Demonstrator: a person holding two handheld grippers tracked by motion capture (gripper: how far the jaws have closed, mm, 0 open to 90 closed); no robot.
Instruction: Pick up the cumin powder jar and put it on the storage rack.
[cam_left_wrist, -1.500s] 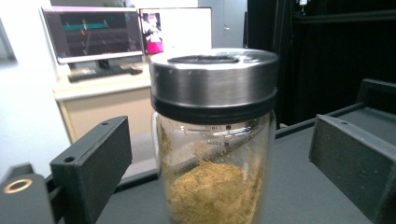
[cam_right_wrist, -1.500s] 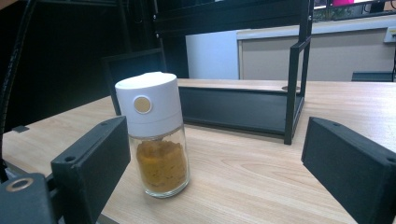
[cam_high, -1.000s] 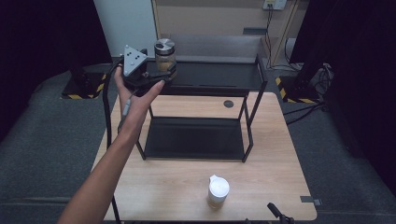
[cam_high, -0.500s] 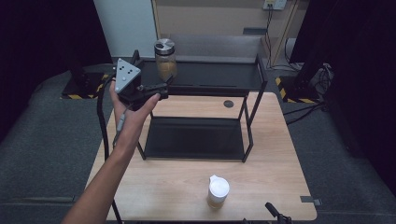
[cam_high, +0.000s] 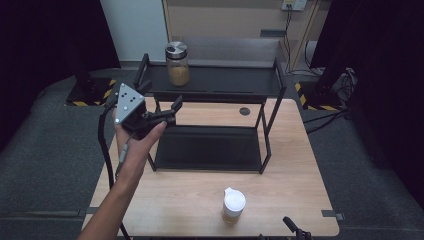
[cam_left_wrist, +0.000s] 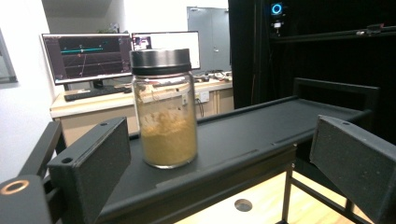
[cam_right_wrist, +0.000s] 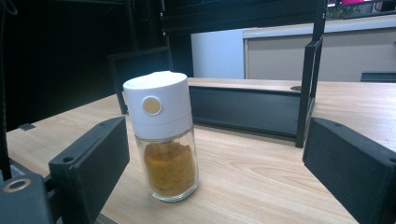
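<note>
Jar on shelf, beyond open left claw.

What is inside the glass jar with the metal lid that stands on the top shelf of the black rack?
The glass jar holds a tan-brown powder that fills roughly its lower half; above it the glass is smeared. The dark metal lid is on, so the opening is hidden. What the powder is cannot be told.

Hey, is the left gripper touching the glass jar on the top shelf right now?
Apart. The high view shows the left gripper open, well clear of the glass jar.
</note>
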